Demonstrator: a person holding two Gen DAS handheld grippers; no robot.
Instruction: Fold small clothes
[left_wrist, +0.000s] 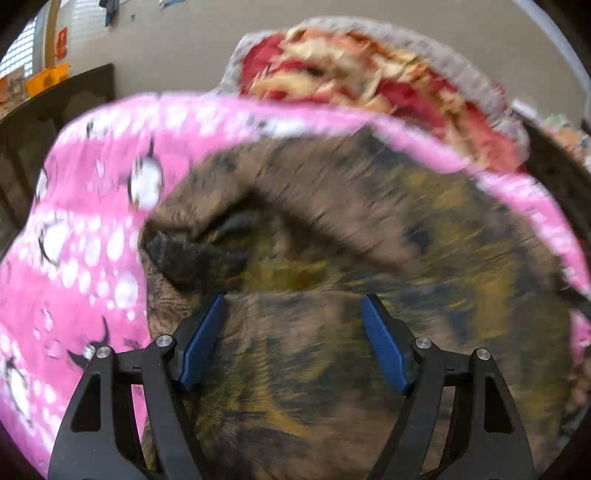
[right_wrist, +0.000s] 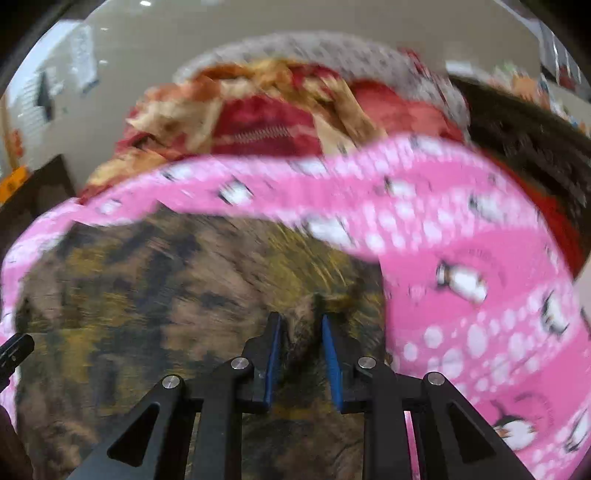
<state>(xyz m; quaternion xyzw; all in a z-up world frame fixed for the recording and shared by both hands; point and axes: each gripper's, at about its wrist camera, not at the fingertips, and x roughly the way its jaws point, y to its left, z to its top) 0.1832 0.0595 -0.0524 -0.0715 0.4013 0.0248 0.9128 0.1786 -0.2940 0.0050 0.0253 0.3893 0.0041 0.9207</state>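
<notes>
- Jaws first: your left gripper (left_wrist: 293, 339) stands wide apart with nothing between the blue pads, hovering over the brown-and-yellow mottled garment (left_wrist: 332, 295). Your right gripper (right_wrist: 301, 354) is nearly closed, and a tuft of that same mottled garment (right_wrist: 177, 295) sits pinched between its pads — it looks clamped on the cloth.
- That garment lies spread in front of both grippers, on top of a pink penguin-print fabric (left_wrist: 81, 229) that shows around it on the left, far and right sides. Whether the pink fabric (right_wrist: 480, 277) is a cover or another piece to fold, I cannot tell.
- Beyond it sits a heap of red and cream clothes (right_wrist: 266, 125) against something grey and fuzzy (left_wrist: 461, 74).
- Handling, as a judgement: the mottled piece looks thin, soft and light — it will sag and bunch, not hold a shape.
- Take hold at an edge or corner, not mid-panel; a raised ridge (left_wrist: 295, 206) near your left gripper is one option.
- Both views are blurred, so the seams are not readable.
</notes>
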